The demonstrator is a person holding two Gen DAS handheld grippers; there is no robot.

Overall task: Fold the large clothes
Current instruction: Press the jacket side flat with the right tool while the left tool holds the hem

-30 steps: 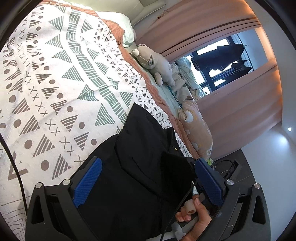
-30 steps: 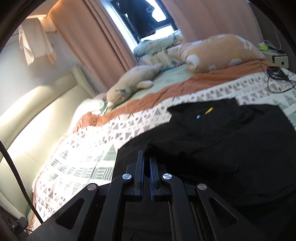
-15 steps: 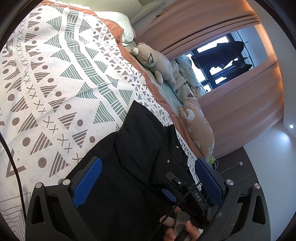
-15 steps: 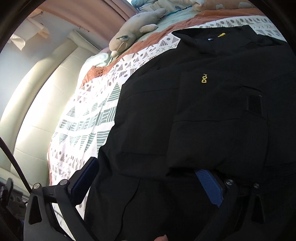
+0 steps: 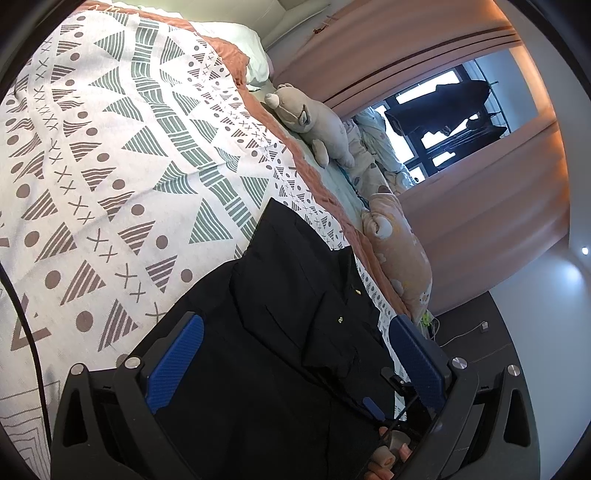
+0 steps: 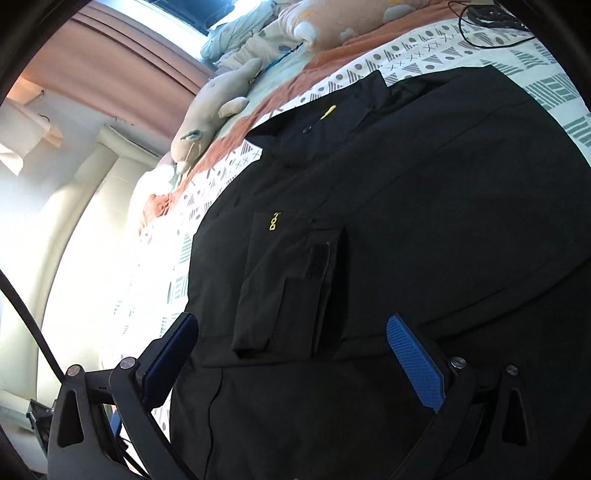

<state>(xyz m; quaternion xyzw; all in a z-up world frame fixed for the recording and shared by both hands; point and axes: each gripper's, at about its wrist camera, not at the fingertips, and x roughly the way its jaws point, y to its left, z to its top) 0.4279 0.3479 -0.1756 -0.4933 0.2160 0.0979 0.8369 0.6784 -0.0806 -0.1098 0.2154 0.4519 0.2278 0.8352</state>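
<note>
A large black shirt with a small yellow logo lies flat on the patterned bedspread; it also shows in the left wrist view. A sleeve is folded across its chest, the cuff near my right gripper. My left gripper is open and empty above the shirt's lower part. My right gripper is open and empty just above the folded sleeve. The right gripper and the hand holding it show low in the left wrist view.
A grey plush toy and an orange plush pillow lie along the bed's far side by the curtains. Cables and a small device lie on the bedspread beyond the shirt. A padded headboard is at the left.
My right gripper went from shut on black fabric to open and empty, and the sleeve now lies across the shirt. My left gripper stayed open and barely moved.
</note>
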